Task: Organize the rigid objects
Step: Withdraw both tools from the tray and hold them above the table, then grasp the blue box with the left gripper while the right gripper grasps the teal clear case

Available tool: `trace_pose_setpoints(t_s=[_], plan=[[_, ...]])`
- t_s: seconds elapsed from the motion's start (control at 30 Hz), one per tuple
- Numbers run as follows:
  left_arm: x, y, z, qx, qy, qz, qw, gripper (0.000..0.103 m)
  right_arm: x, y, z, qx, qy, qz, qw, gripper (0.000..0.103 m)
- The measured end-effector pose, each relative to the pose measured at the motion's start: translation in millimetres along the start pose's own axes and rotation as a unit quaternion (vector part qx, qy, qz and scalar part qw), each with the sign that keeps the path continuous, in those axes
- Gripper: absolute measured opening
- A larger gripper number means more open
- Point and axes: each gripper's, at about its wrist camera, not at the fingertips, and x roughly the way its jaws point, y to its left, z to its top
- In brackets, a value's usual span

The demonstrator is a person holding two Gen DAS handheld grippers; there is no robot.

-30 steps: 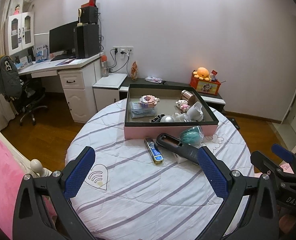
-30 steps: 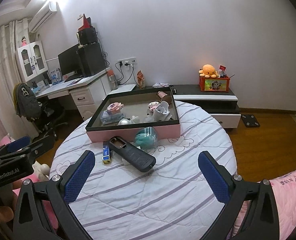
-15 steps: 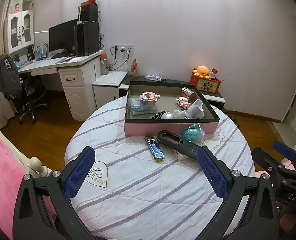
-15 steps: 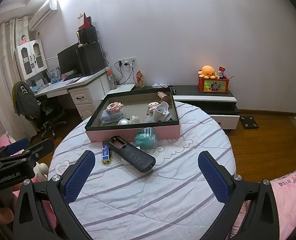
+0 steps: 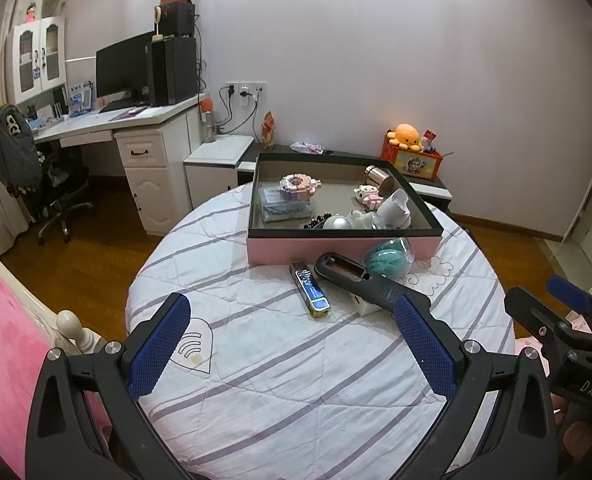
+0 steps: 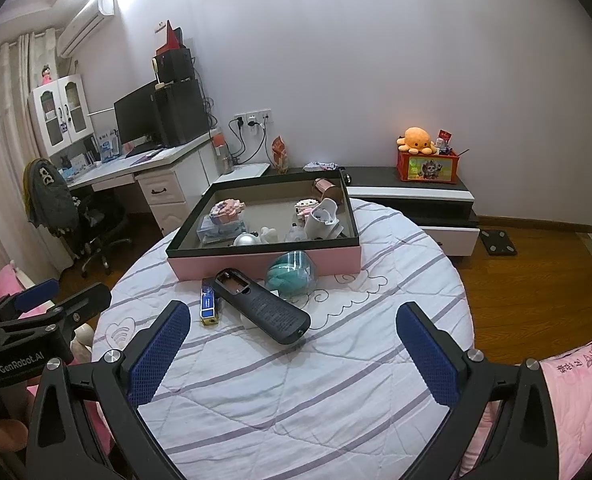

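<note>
I have a round table (image 5: 280,384) under a white quilted cover with lilac stripes filling most of both views. At its far side sits a shallow pink box (image 5: 336,246) with a black rim, and inside I see a block-built figure (image 5: 298,185) on a clear case, a copper-coloured cup (image 5: 376,176) lying in the far corner, a white holder (image 5: 396,210), a silver ball (image 5: 336,223) and a few small pale figurines I cannot make out well. Just in front of the box wall, on the cover, lies a black remote-like handset (image 6: 262,306) with its battery bay open, resting at a slant across a small white block (image 5: 362,304). Touching the box wall beside it is a clear egg-shaped case with a teal item inside (image 6: 292,274). On the other side of the handset lies a small blue and gold lighter (image 5: 310,294), close to it but apart. My left gripper (image 5: 292,350) hangs above the near part of the table, fingers spread wide with nothing between them. My right gripper (image 6: 294,354) does the same, fingers wide and empty, beside the left one.
</note>
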Motion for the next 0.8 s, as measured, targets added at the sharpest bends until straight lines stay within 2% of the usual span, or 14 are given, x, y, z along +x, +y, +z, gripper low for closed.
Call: trace_pose_setpoints(t_s=[0.33,0.8], plan=[[43,1,-8,0.004,0.035,0.001,0.9994,0.103,41,-13,2,0.004,0.034,-0.014,0.999,0.103],[149,-5,-22,0.007,0.111,0.003,0.9937,0.103,154,-21,14,0.010,0.115,0.000,0.993,0.103]])
